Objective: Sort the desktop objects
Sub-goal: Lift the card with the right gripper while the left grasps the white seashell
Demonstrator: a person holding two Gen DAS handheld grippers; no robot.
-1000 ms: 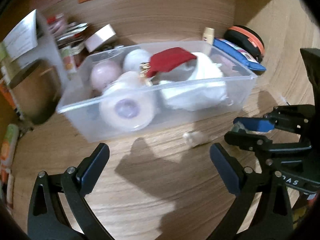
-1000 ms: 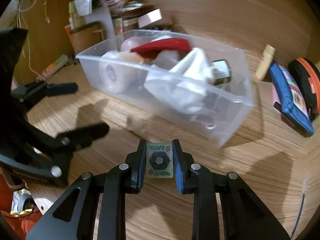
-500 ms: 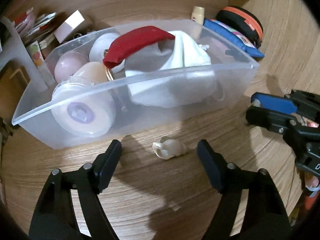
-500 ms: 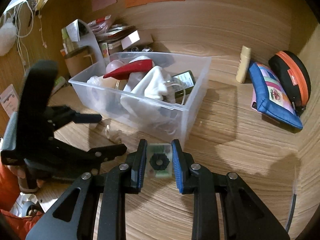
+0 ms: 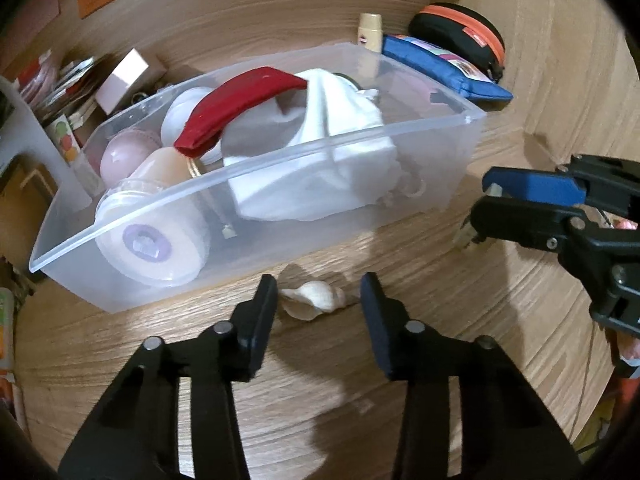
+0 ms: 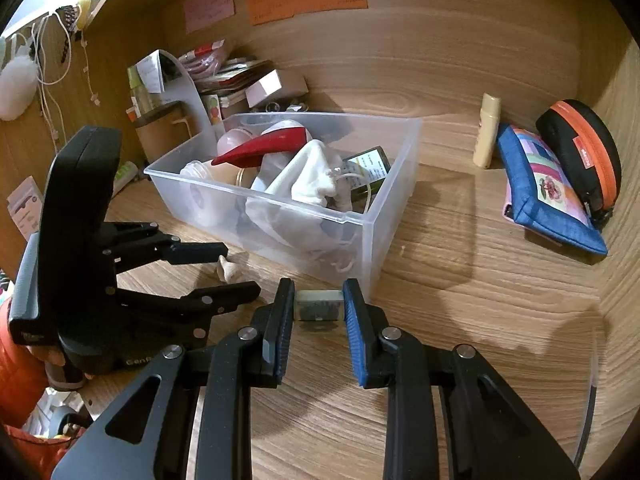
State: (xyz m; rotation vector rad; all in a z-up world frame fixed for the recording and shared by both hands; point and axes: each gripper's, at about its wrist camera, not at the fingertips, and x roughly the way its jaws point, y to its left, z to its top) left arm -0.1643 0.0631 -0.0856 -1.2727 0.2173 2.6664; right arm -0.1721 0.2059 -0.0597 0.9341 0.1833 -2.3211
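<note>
A clear plastic bin (image 5: pixel 460 120) (image 6: pixel 400 184) on the wooden desk holds jars, a white cloth pouch (image 5: pixel 320 152), a red case (image 5: pixel 240 104) and a dark packet (image 6: pixel 370 164). A small pale seashell (image 5: pixel 314 299) (image 6: pixel 227 269) lies on the desk just in front of the bin. My left gripper (image 5: pixel 318 300) (image 6: pixel 230 270) is open, its fingers on either side of the shell, not touching it. My right gripper (image 6: pixel 319 306) (image 5: pixel 478 216) is shut on a small green-white patterned tile (image 6: pixel 319 305), held low over the desk near the bin's right front corner.
A blue zip pouch (image 6: pixel 548 188) (image 5: pixel 444 68), a black-and-orange round case (image 6: pixel 580 156) (image 5: pixel 460 28) and a cream tube (image 6: pixel 487 130) (image 5: pixel 370 32) sit at the back right. Boxes, papers and a white stand (image 6: pixel 188 92) crowd the back left. Wooden walls close in behind and on the right.
My left gripper has moved forward and narrowed around the seashell. My right gripper, still holding the tile, has drawn back and right, away from the bin.
</note>
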